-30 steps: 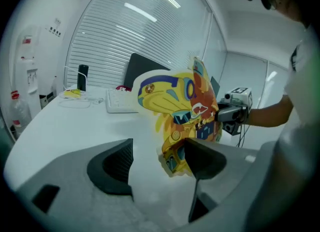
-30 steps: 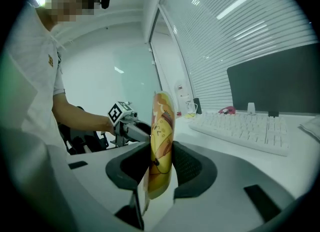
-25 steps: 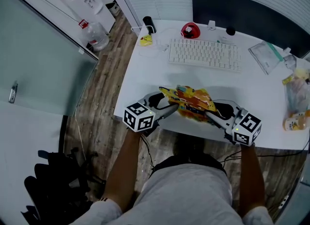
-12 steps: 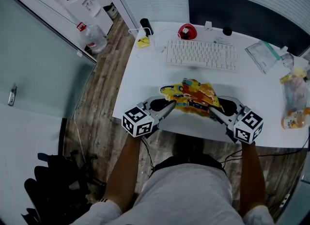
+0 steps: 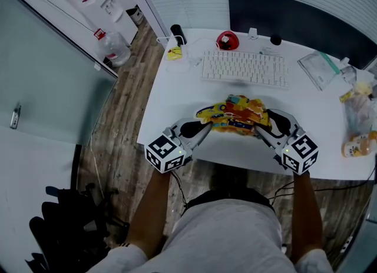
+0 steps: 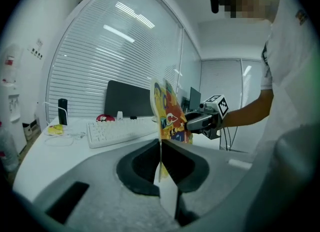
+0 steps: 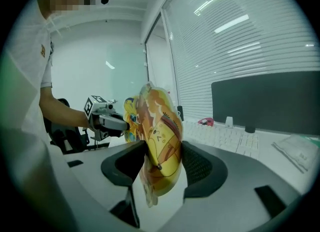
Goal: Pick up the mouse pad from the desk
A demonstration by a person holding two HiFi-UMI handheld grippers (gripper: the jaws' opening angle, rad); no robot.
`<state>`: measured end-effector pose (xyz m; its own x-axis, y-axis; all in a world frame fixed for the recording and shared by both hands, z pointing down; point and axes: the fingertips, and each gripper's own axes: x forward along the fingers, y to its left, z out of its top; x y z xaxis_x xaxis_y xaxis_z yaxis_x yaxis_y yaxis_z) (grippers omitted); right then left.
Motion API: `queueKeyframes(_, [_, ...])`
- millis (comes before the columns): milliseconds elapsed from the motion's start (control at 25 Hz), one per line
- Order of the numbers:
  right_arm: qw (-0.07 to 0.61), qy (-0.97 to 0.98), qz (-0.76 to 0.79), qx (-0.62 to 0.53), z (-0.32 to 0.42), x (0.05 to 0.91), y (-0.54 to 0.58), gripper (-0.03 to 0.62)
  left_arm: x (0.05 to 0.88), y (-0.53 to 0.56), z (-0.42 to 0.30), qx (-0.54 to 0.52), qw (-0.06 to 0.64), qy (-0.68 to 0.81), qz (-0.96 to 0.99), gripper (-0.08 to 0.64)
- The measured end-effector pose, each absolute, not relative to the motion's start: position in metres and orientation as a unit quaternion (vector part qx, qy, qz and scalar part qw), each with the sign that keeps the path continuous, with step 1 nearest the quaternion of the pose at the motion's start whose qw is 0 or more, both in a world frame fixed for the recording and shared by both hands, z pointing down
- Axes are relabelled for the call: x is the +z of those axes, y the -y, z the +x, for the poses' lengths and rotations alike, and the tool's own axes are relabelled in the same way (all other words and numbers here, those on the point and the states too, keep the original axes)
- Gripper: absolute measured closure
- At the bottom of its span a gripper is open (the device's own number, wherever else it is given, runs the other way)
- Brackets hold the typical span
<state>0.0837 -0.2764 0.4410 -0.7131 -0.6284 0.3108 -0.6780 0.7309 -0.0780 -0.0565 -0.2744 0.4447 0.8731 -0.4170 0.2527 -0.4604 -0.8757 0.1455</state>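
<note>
Mouse pad (image 5: pixel 235 115) is held up over the near part of the white desk (image 5: pixel 177 101), on the person's side of the keyboard (image 5: pixel 245 67) and apart from it. It is stretched between the two grippers, one at each end. The printed face is yellow, orange and red with cartoon figures, and the sheet is seen crumpled and bowed rather than flat.

Left gripper (image 5: pixel 207 127): jaws are clenched tight on the pad's left edge. In the left gripper view the thin edge is pinched in the seam where the two pads meet, and the rest of the pad stands upright beyond the tips.

Right gripper (image 5: pixel 257 130): jaws are opening at this moment. In the right gripper view the pad's right end is bunched into a bulge between them, and that bulge is seen touching both dark pads. A lower flap hangs below the jaws.

Each gripper is visible from the other's camera, at the far end of the pad.

Behind the keyboard a dark monitor (image 5: pixel 294 19) is noted, with a red round object (image 5: pixel 227 39) just left of its base. A clear plastic bag (image 5: pixel 321 66) lies to the right of the keyboard.
</note>
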Motion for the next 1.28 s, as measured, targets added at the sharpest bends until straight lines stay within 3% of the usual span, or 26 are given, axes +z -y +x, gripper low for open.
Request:
queueKeyframes(280, [0.131, 0.912, 0.384, 0.06, 0.09, 0.428, 0.285, 0.36, 0.43, 0.274, -0.061, 0.104, 0.069, 0.23, 0.965, 0.537])
queueKeyframes(880, [0.118, 0.913, 0.374, 0.113, 0.093, 0.438, 0.284, 0.331, 0.398, 0.283, -0.085, 0.064, 0.053, 0.236, 0.968, 0.537])
queueKeyframes(1280, [0.069, 0.93, 0.333, 0.138, 0.09, 0.419, 0.29, 0.318, 0.375, 0.258, -0.088, 0.061, 0.043, 0.162, 0.984, 0.537])
